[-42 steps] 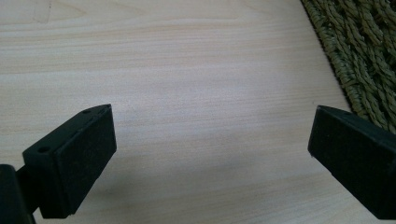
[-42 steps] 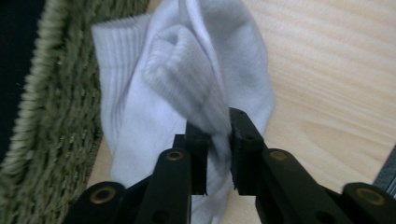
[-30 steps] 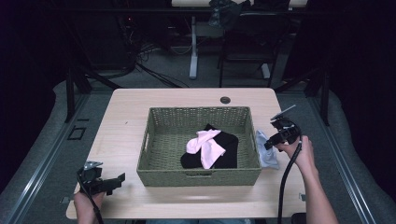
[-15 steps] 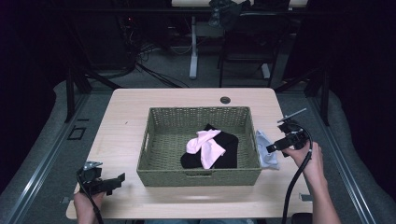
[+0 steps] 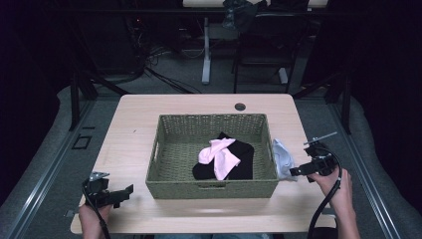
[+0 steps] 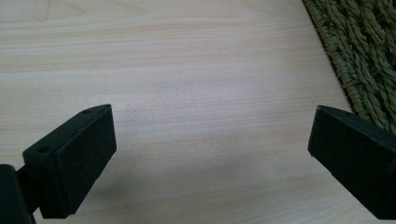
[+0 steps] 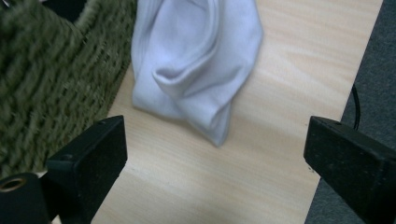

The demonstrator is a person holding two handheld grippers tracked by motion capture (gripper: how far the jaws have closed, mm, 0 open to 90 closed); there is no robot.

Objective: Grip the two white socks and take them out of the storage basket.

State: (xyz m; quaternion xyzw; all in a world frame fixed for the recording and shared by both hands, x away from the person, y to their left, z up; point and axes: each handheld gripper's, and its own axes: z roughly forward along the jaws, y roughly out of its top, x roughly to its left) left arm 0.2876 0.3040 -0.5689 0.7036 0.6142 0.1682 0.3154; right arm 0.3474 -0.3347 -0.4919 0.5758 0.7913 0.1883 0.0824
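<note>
Hovering with its jaws spread wide and nothing between them, the right gripper [image 5: 298, 171] is sitting just above the table [image 5: 134, 129], close to that table's right edge. Nothing is touching either jaw.

Directly ahead of the jaws, the white cloth [image 7: 196, 60] is lying crumpled on the bare wood, near the gripper but apart from it. In the right gripper view the cloth is sitting slightly toward the left jaw rather than centred, and its near corner is tapering to a point that is aiming back toward the gap between the jaws. Its long axis is running away from the gripper, roughly along the wall of the wicker basket [image 5: 214, 188]. That wall is pressing against the cloth's far side, on the left-jaw side of the gripper.

Beyond the wall, inside the basket, a pink garment [image 5: 219, 155] is lying on top of a black garment [image 5: 244, 159].

The left gripper [image 5: 125, 192] is resting low on the opposite side of the basket, jaws likewise wide apart and holding nothing, facing bare wood with only the basket's corner at its right-hand jaw. It is well apart from the cloth.

Judgement: the right hand is clearly the nearer one; a short forward advance, biased slightly toward the basket, should be enough to bracket the cloth's near corner.
</note>
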